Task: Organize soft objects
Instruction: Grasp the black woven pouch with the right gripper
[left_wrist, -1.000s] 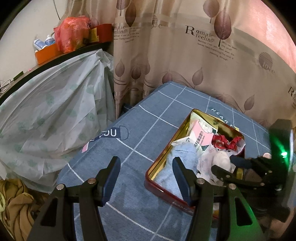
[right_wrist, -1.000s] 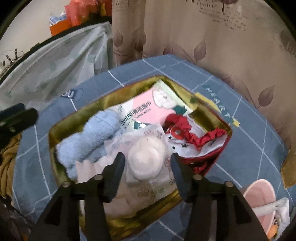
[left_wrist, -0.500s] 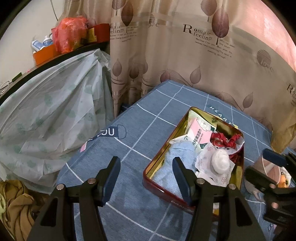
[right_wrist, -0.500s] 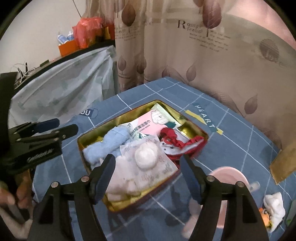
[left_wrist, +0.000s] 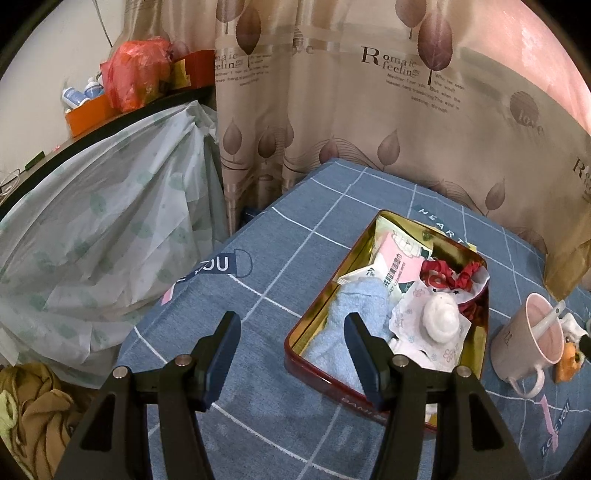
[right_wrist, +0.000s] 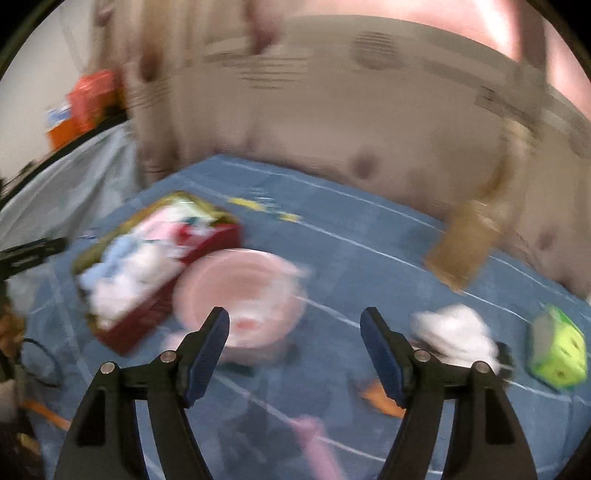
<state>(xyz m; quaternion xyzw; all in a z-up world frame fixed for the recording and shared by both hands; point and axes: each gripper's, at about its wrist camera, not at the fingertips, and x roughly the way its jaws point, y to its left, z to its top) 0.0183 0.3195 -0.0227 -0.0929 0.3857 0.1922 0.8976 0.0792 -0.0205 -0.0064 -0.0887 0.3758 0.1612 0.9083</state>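
Observation:
A red tin (left_wrist: 325, 380) with a gold inside sits on the blue checked cloth. In it lie a light-blue towel (left_wrist: 354, 299), a pink packet (left_wrist: 393, 266), a red frilly cloth (left_wrist: 450, 271) and a white round soft piece (left_wrist: 443, 319) on flowered paper. My left gripper (left_wrist: 291, 354) hovers open at the tin's near left corner, holding nothing. The right wrist view is motion-blurred. There my right gripper (right_wrist: 295, 350) stands open and empty over the cloth, with the tin (right_wrist: 147, 314) off to its left. A white soft lump (right_wrist: 454, 332) lies just right of its right finger.
A pink mug (left_wrist: 532, 339) with a spoon stands right of the tin, and this mug (right_wrist: 240, 295) lies just ahead of my right gripper's left finger. A green block (right_wrist: 557, 354) sits far right, a brown paper bag (right_wrist: 465, 243) against the curtain. Plastic-covered furniture (left_wrist: 92, 236) stands left.
My right gripper widened, left the white round piece in the tin, then pulled back and swung right past the mug. The left gripper stayed put.

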